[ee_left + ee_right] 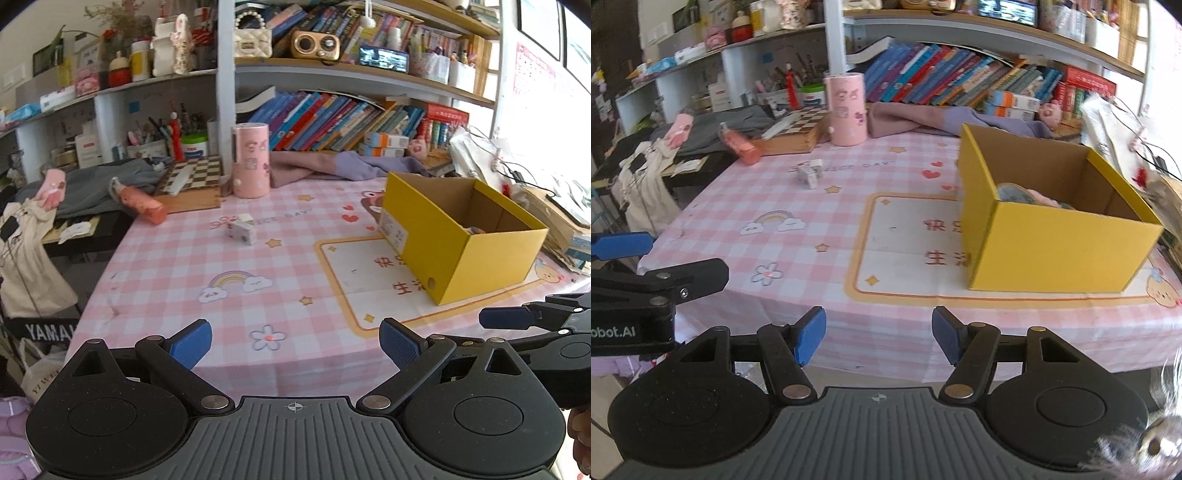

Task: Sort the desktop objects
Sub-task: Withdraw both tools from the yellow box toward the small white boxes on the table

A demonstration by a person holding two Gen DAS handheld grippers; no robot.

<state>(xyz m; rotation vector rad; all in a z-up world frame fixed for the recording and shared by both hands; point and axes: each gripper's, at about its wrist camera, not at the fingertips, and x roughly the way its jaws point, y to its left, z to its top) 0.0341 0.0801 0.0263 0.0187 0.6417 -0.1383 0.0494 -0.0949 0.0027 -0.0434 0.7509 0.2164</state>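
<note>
A small white box (pixel 242 230) lies on the pink checked tablecloth (pixel 177 266); it also shows in the right wrist view (pixel 809 173). An open yellow cardboard box (pixel 461 236) stands on the right, with soft items inside (pixel 1030 195) in the right wrist view (pixel 1060 236). A pink cylinder (pixel 251 160) stands at the back (pixel 846 109). An orange bottle (pixel 142 203) lies at the left (pixel 738 144). My left gripper (pixel 295 343) is open and empty over the near table edge. My right gripper (pixel 879 332) is open and empty, also at the near edge.
A checkered board (pixel 192 177) and grey clothes (pixel 92 188) lie at the back left. Purple cloth (pixel 325 166) lies behind the yellow box. Shelves of books (pixel 340 118) stand behind. Cables and papers (pixel 517 173) crowd the right side.
</note>
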